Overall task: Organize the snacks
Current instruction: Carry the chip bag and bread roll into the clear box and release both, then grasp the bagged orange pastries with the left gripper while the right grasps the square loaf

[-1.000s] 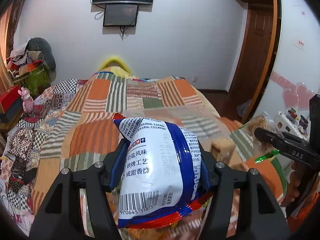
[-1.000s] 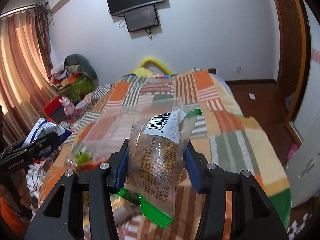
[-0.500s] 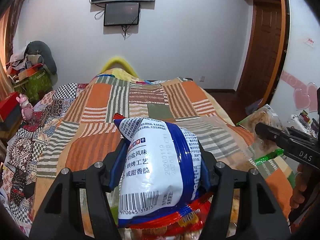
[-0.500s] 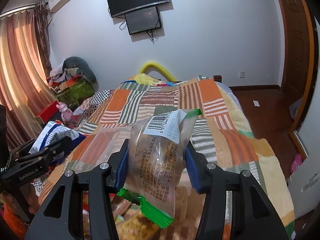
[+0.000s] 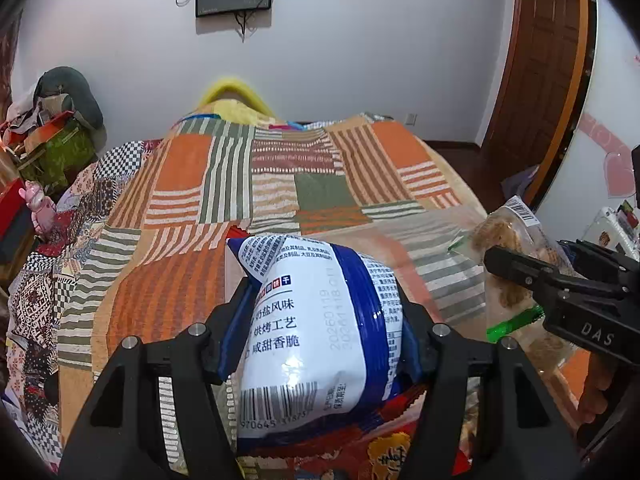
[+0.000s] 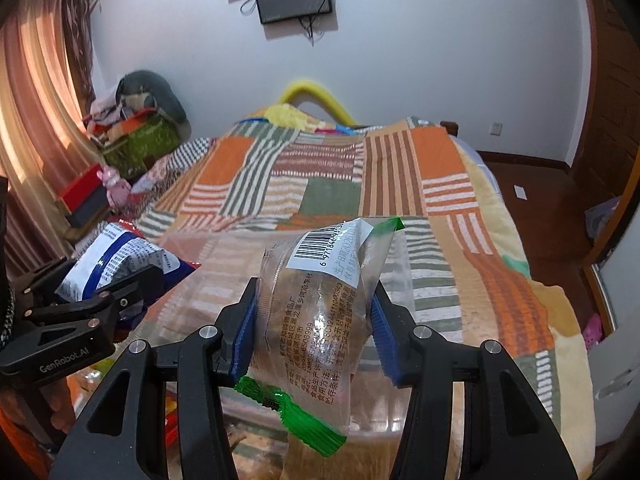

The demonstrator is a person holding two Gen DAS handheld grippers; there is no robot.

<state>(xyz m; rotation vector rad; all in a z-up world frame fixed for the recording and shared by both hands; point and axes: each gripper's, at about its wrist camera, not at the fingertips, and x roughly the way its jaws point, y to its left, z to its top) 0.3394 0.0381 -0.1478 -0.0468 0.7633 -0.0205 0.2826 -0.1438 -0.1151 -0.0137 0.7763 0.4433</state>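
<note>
My left gripper [image 5: 324,320] is shut on a puffy white and blue snack bag [image 5: 316,328] with a barcode at its near end. It also shows at the left of the right wrist view [image 6: 116,260]. My right gripper [image 6: 314,320] is shut on a clear bread packet with green sealed ends [image 6: 316,312]. That packet shows at the right of the left wrist view [image 5: 516,280]. Both are held above a clear plastic bin [image 6: 224,264] whose rim is faint. More snack packets [image 5: 392,452] lie below the grippers.
A bed with an orange, green and striped patchwork blanket [image 5: 276,184] fills the middle. Clutter and boxes [image 5: 52,140] stand at the left. A wooden door [image 5: 540,60] and a white cabinet are at the right.
Both grippers have tilted downward with their packets still held. The two grippers now stand closer together above the bin.
</note>
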